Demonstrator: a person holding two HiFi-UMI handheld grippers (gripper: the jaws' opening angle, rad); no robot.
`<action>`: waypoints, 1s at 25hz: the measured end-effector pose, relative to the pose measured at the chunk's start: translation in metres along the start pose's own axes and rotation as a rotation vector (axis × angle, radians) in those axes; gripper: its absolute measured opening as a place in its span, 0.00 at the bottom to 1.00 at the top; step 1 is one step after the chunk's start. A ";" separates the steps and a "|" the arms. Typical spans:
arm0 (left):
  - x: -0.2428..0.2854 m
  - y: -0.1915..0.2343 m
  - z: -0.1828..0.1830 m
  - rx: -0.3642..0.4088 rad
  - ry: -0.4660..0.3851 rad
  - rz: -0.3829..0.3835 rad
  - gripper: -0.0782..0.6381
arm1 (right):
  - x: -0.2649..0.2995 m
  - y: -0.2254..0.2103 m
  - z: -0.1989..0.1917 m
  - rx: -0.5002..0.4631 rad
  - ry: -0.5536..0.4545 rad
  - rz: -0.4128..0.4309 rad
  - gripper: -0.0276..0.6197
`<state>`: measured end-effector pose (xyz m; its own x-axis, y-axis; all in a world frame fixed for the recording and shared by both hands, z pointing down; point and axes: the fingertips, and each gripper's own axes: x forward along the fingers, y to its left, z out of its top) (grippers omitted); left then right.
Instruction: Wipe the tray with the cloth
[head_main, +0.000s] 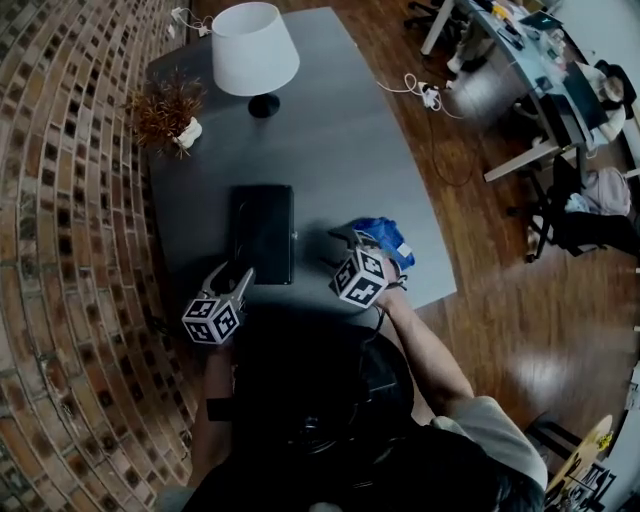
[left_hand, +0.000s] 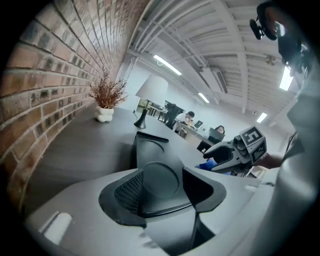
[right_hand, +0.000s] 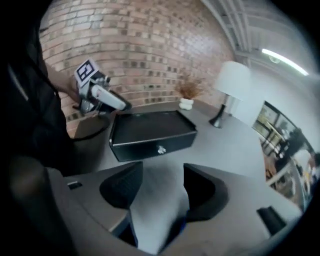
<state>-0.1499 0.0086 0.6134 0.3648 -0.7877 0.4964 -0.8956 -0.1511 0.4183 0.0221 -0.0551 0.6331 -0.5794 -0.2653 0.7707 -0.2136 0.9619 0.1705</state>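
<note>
On my far left runs the brick wall (head_main: 60, 200). Against it, at the far side of the grey table (head_main: 340, 150), a dried plant (head_main: 165, 108) stands in a small white pot. Nearer me, my left gripper (head_main: 238, 276) sits at the near left corner of the black tray (head_main: 265, 235). Through its own camera I see its jaws spread wide, with the tray's near end and a round recess in the tray floor showing in the gap between them. I cannot tell whether either pad touches the tray, but the jaws are not clamped on it. The tray lies flat at about the middle of the table, its long side pointing away from me and a small pale knob on the side wall facing right. Beyond it stands a lamp (head_main: 255, 48) with a white shade. To the tray's right, apart from it, my right gripper (head_main: 348, 245) points towards the tray. Its jaws are released too, well apart, and between them I see only a pale grey blurred surface and a thin blue sliver low by the right jaw. The blue cloth (head_main: 388, 235) lies bunched on the table just beside that gripper, on its right, near the table's edge and apart from the tray
</note>
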 end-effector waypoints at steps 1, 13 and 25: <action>0.004 0.003 -0.005 -0.017 0.020 -0.011 0.43 | 0.021 0.009 0.006 -0.073 0.040 0.028 0.43; 0.010 -0.042 -0.023 -0.166 0.056 -0.186 0.40 | 0.087 0.009 0.010 -0.515 0.285 0.163 0.28; 0.036 -0.073 -0.013 0.320 0.170 -0.204 0.40 | 0.095 0.002 0.000 -0.351 0.258 0.121 0.16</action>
<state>-0.0675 -0.0009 0.6108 0.5562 -0.6162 0.5576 -0.8245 -0.4935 0.2770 -0.0338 -0.0787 0.7066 -0.3588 -0.1671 0.9183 0.1489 0.9610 0.2331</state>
